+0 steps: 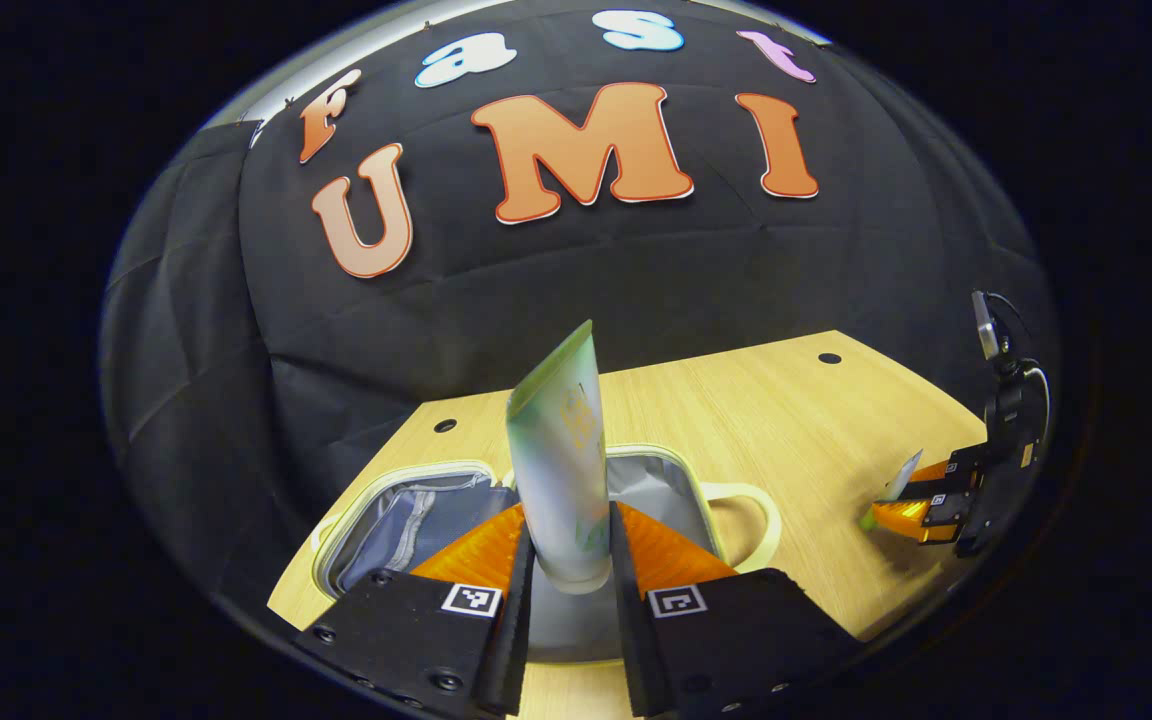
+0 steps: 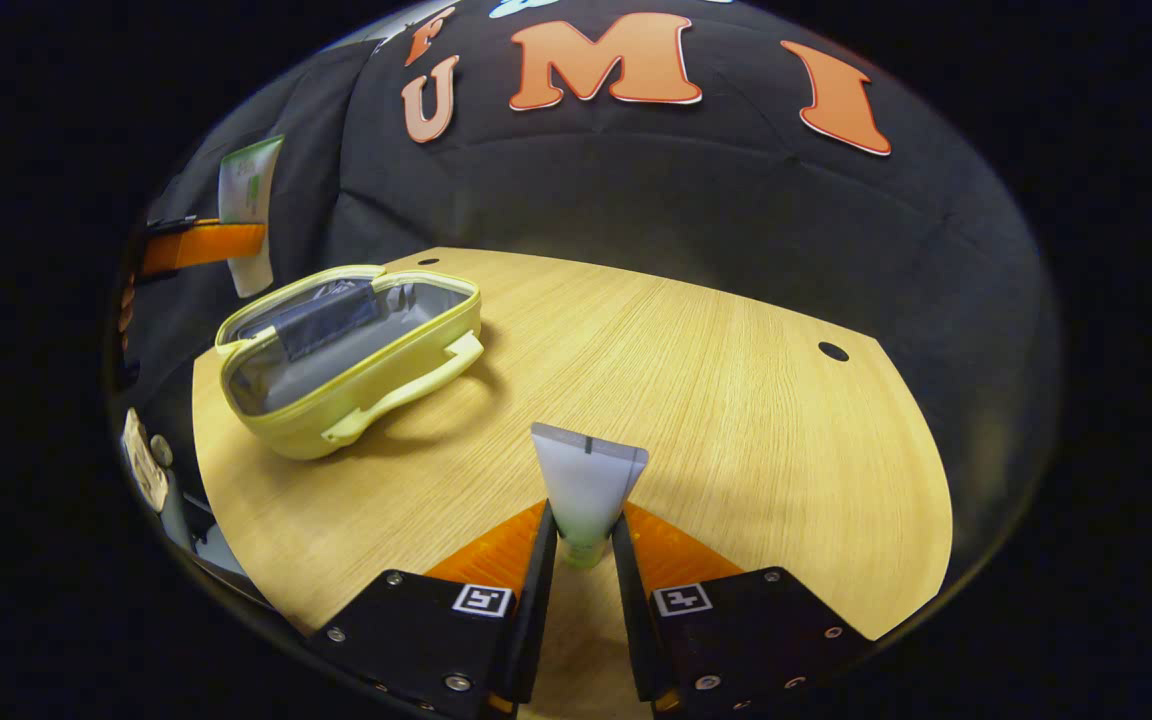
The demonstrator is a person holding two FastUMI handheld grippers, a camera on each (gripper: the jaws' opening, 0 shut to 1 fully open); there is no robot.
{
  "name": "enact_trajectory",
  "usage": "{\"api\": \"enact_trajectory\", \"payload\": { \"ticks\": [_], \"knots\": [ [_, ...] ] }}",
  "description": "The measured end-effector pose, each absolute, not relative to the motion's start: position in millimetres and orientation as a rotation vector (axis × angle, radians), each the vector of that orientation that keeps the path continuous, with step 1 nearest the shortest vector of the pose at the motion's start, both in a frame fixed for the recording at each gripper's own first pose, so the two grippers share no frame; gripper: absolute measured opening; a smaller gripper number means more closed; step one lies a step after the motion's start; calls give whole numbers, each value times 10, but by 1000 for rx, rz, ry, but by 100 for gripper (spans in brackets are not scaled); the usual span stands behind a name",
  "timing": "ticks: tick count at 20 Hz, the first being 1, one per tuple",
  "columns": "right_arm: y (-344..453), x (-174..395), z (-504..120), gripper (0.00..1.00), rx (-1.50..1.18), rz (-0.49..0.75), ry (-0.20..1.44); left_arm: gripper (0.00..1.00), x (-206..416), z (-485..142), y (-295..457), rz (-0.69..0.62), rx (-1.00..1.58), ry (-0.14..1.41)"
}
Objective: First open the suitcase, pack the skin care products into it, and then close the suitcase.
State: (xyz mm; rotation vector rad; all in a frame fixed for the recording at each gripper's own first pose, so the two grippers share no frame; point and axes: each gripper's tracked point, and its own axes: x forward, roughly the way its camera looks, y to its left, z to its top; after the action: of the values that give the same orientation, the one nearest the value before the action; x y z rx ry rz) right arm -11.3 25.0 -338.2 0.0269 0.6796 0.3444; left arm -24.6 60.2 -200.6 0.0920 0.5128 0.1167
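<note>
Left tool point(image 1: 570, 560) gripped a tube point(image 1: 558, 450) above the open suitcase point(image 2: 336, 350); right tool point(image 2: 584, 560) pinched another tube point(image 2: 586, 485), which might slip.

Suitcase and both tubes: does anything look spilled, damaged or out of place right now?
Nothing stands out. The yellow suitcase lies open and flat on the table, lining clean. The left gripper holds a tube upright above it; the right gripper holds a smaller tube over bare wood. No spills or dents show.
</note>
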Motion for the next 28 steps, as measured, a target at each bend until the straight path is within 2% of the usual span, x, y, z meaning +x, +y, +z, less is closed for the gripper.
{"api": "enact_trajectory", "payload": {
  "ticks": [1,3,13,18,23,28],
  "knots": [
    [251,-112,-3334,37,45,333,684,39,-229,-2026,654,109,93,520],
    [288,-115,-3180,36,65,323,680,39,-198,-2097,763,91,93,539],
    [1010,-129,-2306,36,60,342,607,39,-100,-2449,1144,-56,60,594],
    [1568,-113,-2024,36,14,401,572,39,-78,-2709,1164,-153,44,642],
    [1999,-72,-2034,36,28,429,600,39,-43,-3020,1129,-209,-30,734],
    [2258,-53,-2207,36,30,447,656,39,-171,-3398,1099,-243,-94,899]
  ]
}}
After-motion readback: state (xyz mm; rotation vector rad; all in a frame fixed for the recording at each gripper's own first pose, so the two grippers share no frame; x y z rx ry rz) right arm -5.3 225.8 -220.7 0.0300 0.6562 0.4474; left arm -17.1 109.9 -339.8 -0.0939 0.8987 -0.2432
